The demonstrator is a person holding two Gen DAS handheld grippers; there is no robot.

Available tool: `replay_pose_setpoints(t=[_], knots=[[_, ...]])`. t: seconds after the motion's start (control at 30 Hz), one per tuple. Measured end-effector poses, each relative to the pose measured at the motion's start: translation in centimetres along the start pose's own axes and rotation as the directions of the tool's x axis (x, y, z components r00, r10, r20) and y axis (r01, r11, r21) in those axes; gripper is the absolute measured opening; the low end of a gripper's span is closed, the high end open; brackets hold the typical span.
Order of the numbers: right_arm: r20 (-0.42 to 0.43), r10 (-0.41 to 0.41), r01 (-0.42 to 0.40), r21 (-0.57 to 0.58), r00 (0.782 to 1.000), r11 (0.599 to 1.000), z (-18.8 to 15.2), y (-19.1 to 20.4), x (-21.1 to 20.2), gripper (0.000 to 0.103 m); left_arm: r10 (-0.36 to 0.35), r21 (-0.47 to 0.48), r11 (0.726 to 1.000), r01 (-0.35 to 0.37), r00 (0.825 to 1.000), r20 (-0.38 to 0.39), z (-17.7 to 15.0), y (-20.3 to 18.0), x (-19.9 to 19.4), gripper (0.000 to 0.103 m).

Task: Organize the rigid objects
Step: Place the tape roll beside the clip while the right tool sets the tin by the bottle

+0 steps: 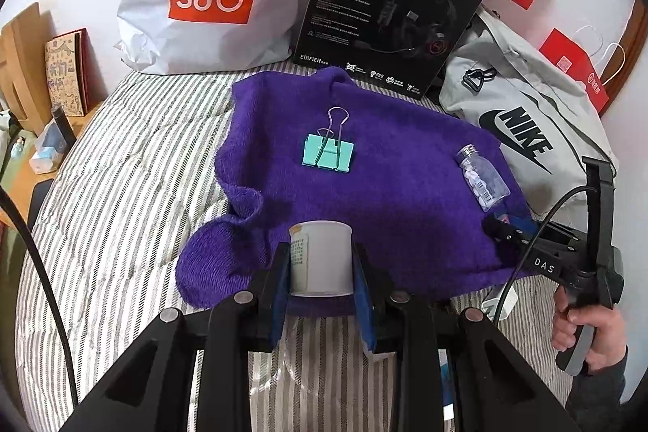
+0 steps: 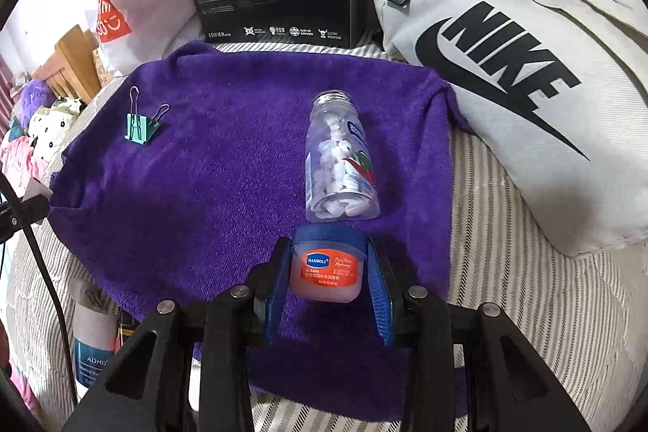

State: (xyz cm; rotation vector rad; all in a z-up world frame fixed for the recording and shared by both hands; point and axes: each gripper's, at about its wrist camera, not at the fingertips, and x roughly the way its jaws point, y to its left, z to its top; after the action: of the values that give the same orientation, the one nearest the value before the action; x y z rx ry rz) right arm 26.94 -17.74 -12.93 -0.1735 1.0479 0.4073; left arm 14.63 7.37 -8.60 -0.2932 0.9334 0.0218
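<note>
Clear bottle (image 2: 342, 160) lies lengthwise, cap away; right gripper (image 2: 328, 286) clamps balm jar (image 2: 326, 268), left gripper (image 1: 320, 282) white tub (image 1: 320, 258)

Soft, even indoor light is falling on the purple towel (image 2: 227, 156); faint shadows are pooling at its near edge. Fisheye bending and dark vignetting are warping everything around it.
</note>
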Motion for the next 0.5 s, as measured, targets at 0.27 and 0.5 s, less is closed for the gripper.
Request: replay_pose_setpoints(t=[0.27,0.5], knots=[[0.006,-0.003,0.004,-0.028,1.000,1.000,0.2,0.4,0.9,0.037,-0.005,0.004,1.000,0.005,1.000,-0.010,1.0,-0.4,1.5,0.027],[-0.022,-0.005,0.003,-0.075,1.000,0.997,-0.1,0.8,0.7,0.045,0.000,-0.016,1.000,0.000,1.000,-0.007,2.0,-0.3,3.9,0.027]])
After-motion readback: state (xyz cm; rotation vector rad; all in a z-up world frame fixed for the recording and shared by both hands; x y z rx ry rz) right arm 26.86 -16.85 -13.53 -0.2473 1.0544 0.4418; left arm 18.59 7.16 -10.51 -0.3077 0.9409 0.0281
